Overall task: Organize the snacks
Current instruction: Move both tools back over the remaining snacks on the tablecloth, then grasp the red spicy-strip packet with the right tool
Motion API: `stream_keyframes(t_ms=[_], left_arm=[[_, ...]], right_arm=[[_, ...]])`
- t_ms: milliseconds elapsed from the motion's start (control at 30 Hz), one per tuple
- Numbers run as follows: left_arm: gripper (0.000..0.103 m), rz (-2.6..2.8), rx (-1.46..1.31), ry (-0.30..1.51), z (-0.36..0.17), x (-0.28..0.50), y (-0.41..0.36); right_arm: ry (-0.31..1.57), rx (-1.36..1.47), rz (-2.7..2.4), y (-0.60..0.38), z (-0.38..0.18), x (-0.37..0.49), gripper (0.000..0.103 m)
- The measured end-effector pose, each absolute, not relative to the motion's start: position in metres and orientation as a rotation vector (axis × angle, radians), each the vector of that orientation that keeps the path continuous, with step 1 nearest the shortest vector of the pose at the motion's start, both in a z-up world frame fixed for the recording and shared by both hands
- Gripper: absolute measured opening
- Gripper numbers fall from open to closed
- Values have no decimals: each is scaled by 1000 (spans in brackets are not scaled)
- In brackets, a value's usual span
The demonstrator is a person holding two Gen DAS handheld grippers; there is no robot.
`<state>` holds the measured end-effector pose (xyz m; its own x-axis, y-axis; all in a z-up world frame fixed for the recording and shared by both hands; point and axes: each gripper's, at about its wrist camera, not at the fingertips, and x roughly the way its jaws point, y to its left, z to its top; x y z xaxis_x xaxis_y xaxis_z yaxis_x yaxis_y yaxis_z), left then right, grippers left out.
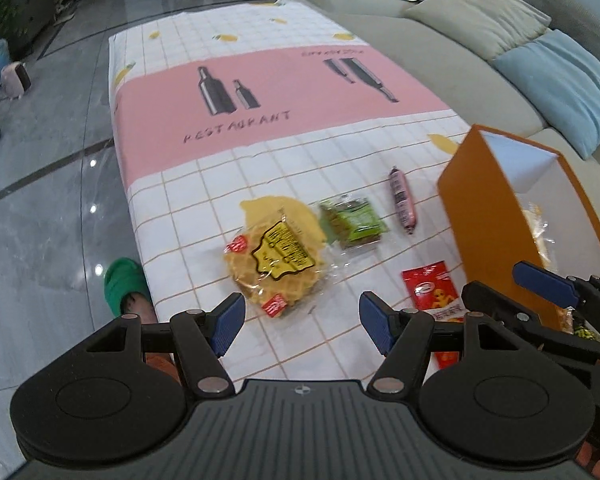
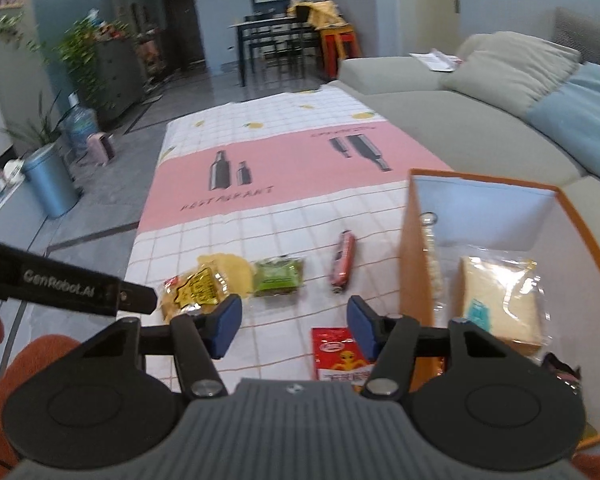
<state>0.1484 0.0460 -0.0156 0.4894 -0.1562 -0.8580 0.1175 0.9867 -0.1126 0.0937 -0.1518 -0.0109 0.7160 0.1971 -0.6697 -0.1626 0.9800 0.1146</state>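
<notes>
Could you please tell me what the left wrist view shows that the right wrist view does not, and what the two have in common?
Only the left wrist view shows a green slipper on the floor beside the table.

Only the right wrist view shows the wrapped sandwich inside the orange box, plus the dining table far behind.

Both show the waffle pack, green snack pack, pink sausage and red packet lying on the tablecloth, and the sofa.

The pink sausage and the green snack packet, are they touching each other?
Apart. The left wrist view shows a strip of bare white tablecloth between the pink sausage and the green snack packet; the right wrist view shows the same gap.
</notes>
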Motion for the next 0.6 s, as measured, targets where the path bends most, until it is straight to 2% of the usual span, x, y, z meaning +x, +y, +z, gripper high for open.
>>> stream_keyframes(t_ms=[200, 367, 600], left_arm=[[77, -154, 7, 1046, -36, 168, 45], [77, -210, 133, 1033, -52, 178, 35], [77, -285, 303, 977, -67, 181, 19]], right_arm=[[791, -23, 236, -133, -31, 115, 56], [915, -116, 205, -125, -61, 136, 59], [989, -177, 151, -124, -98, 141, 60]])
